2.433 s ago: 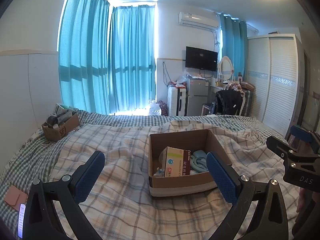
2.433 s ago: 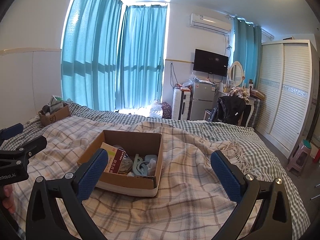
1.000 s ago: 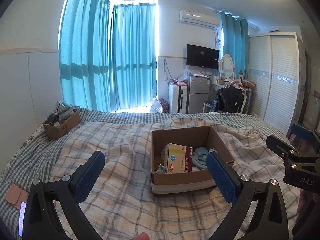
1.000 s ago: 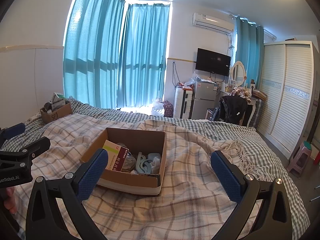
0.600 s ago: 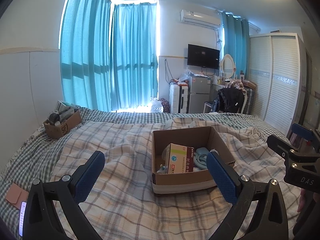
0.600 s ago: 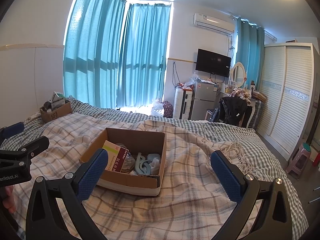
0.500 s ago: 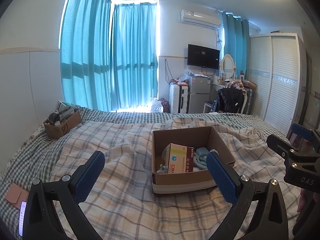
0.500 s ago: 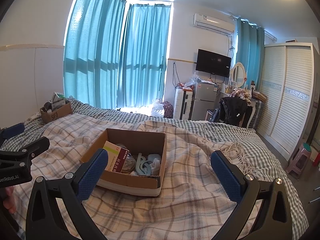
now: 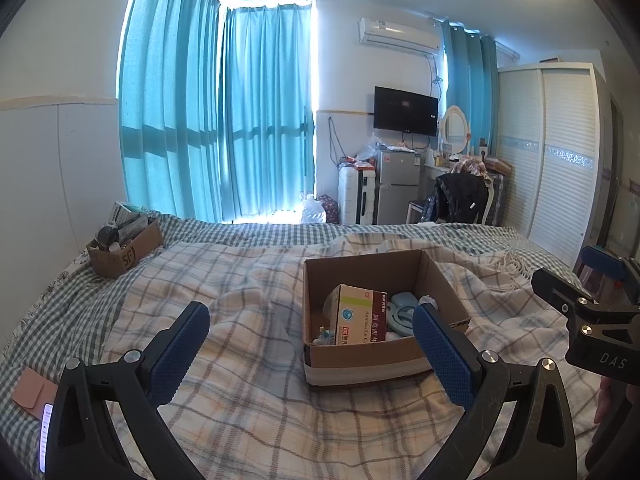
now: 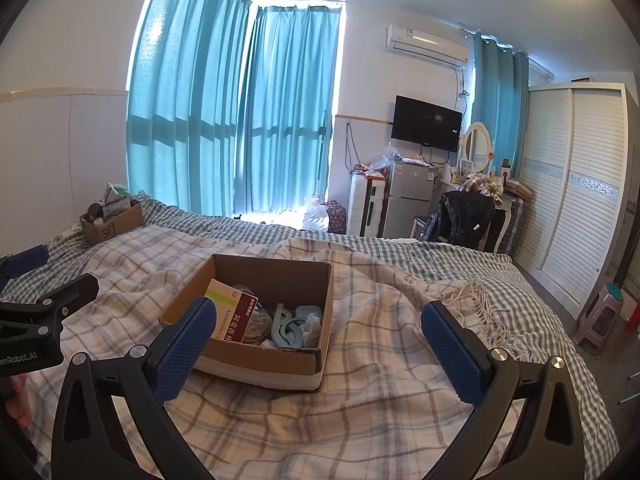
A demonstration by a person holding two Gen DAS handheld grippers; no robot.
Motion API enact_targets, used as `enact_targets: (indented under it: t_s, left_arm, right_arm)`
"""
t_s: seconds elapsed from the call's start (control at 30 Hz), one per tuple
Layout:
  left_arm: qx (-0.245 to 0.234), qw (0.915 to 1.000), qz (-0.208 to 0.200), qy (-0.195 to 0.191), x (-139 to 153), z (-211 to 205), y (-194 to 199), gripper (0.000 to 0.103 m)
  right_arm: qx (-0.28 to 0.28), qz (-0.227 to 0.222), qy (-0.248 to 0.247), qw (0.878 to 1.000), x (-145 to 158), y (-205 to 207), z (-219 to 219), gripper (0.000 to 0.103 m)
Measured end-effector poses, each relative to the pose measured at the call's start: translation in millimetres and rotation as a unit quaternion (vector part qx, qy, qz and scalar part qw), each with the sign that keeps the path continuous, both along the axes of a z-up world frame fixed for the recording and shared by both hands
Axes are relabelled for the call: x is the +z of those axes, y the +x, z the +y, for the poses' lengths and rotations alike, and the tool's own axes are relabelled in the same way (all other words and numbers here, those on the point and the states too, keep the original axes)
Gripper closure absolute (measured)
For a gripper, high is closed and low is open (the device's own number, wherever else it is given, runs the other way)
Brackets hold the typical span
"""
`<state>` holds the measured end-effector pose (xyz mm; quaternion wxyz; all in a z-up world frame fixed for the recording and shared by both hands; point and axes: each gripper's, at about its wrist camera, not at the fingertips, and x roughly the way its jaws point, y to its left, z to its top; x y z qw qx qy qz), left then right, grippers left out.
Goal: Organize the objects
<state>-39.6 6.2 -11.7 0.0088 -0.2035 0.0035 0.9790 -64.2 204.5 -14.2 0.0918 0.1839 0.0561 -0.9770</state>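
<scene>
An open cardboard box (image 9: 360, 364) (image 10: 256, 358) sits on the plaid blanket in the middle of the bed. Inside stand a medicine carton (image 9: 362, 316) (image 10: 232, 314), a pale blue plastic hanger piece (image 9: 402, 314) (image 10: 286, 330) and some small items. My left gripper (image 9: 310, 354) is open and empty, held above the blanket just before the box. My right gripper (image 10: 318, 354) is open and empty, to the right of the left one, also short of the box. Each gripper shows at the edge of the other's view.
A second cardboard box (image 9: 124, 250) (image 10: 110, 226) full of items stands at the bed's far left corner by the wall. A tan pouch (image 9: 32, 394) lies at the near left. A stool (image 10: 606, 312), wardrobe, fridge and chair stand beyond the bed.
Both views have drifted slightly over the last seconds; the box sits a little differently in frame. Both grippers stay open and nothing has been picked up.
</scene>
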Motion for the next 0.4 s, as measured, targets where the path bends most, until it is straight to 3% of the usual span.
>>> enact_targets:
  t_s: [0.4]
  left_arm:
    - [0.000,1.0000,-0.001,-0.002,0.0,3.9,0.9,0.000]
  right_arm:
    - [-0.001,0.002,-0.002,1.000,0.7,0.3,1.5,0.000]
